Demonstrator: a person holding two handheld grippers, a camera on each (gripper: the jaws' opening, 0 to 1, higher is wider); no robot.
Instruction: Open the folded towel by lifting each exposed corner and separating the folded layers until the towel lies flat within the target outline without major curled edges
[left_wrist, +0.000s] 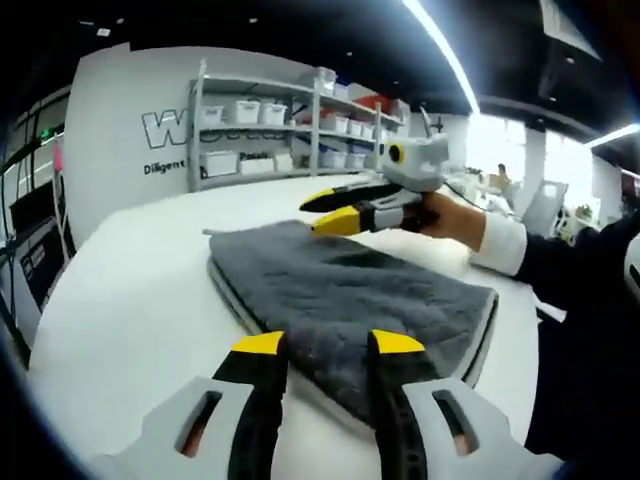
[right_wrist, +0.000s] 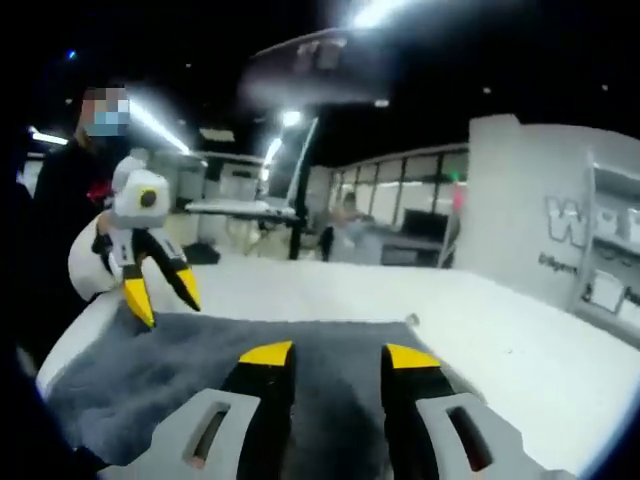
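A folded grey towel (left_wrist: 340, 290) with a pale edge lies on the white table (left_wrist: 130, 290). My left gripper (left_wrist: 328, 345) is open, its yellow-tipped jaws standing over the towel's near edge with nothing held. My right gripper (left_wrist: 315, 212), held by a hand in a white cuff, hovers open above the towel's far side. In the right gripper view, the right gripper (right_wrist: 338, 355) is open over the towel (right_wrist: 180, 370). The left gripper (right_wrist: 165, 305) hangs open at the towel's opposite edge, its tips just above the cloth.
Shelves with white bins (left_wrist: 270, 120) stand against a lettered white wall behind the table. A person's dark sleeve (left_wrist: 580, 300) fills the right side. Bare tabletop (right_wrist: 500, 340) spreads beside the towel. Desks and people are in the background.
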